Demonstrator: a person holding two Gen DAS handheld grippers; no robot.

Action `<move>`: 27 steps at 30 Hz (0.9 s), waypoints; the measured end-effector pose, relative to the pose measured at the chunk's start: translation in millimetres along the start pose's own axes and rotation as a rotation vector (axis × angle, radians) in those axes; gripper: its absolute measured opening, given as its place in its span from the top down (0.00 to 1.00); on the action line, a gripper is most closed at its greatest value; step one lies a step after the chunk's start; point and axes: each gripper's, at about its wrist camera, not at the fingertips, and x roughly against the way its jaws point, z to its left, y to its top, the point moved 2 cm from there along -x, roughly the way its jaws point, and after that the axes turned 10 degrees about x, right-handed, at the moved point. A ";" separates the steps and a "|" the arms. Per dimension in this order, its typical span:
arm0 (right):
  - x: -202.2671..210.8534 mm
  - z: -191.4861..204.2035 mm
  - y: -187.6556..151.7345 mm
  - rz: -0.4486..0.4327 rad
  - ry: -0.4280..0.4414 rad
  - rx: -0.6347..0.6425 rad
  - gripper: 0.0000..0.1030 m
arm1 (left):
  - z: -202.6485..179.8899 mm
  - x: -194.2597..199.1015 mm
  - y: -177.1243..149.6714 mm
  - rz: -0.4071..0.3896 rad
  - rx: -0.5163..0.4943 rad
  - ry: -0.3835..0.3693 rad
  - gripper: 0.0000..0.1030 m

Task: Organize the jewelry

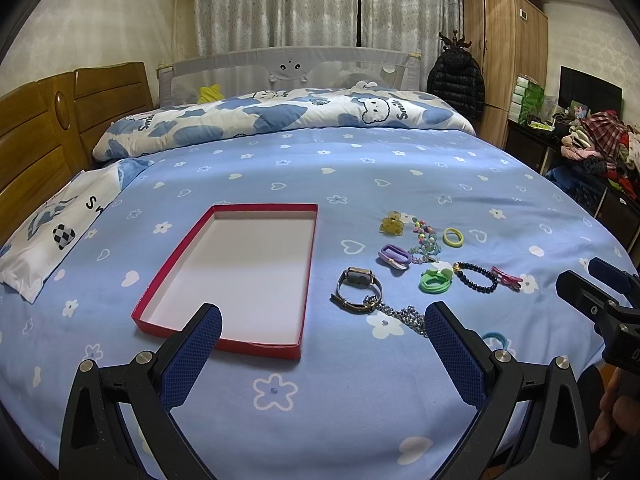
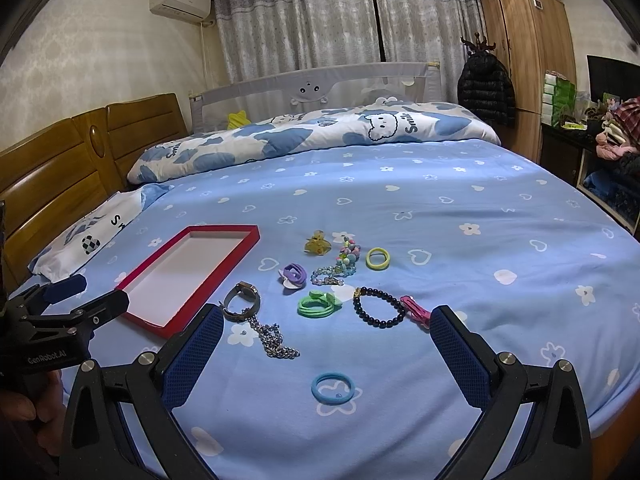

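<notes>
A shallow red tray point(image 1: 308, 248) point(image 2: 142, 270) with a white inside lies empty on the blue bed sheet. To its right lie a wristwatch point(image 1: 358, 288) point(image 2: 242, 300), a silver chain point(image 1: 404, 318) point(image 2: 274, 340), a green hair tie point(image 1: 434, 282) point(image 2: 318, 304), a dark bead bracelet point(image 1: 478, 278) point(image 2: 378, 306), a purple clip point(image 1: 394, 256) point(image 2: 294, 274), a yellow clip point(image 1: 391, 223) point(image 2: 317, 243), a yellow band point(image 1: 453, 237) point(image 2: 377, 259), a pink clip point(image 1: 507, 277) point(image 2: 416, 309) and a blue band point(image 2: 333, 388). My left gripper point(image 1: 322, 322) is open over the tray's near corner. My right gripper point(image 2: 326, 322) is open above the jewelry.
A rolled quilt point(image 1: 280, 120) lies across the far side of the bed. A pillow point(image 1: 52, 232) and wooden headboard point(image 1: 36, 144) are at the left. A wardrobe point(image 1: 504, 56) and cluttered shelf point(image 1: 592, 140) stand at the right.
</notes>
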 end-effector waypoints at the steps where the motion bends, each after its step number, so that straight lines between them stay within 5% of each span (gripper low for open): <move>1: 0.2 -1.7 -0.3 0.000 0.001 0.000 0.00 | 0.1 -0.3 -0.3 0.000 0.000 0.001 0.01; 15: -9.5 7.3 4.3 0.037 0.012 -0.035 0.00 | -3.0 -28.5 12.3 0.072 -0.013 -0.031 0.02; 27: -40.2 -27.8 2.1 0.108 0.042 -0.057 0.01 | -0.7 -85.3 36.4 0.149 -0.082 -0.012 0.19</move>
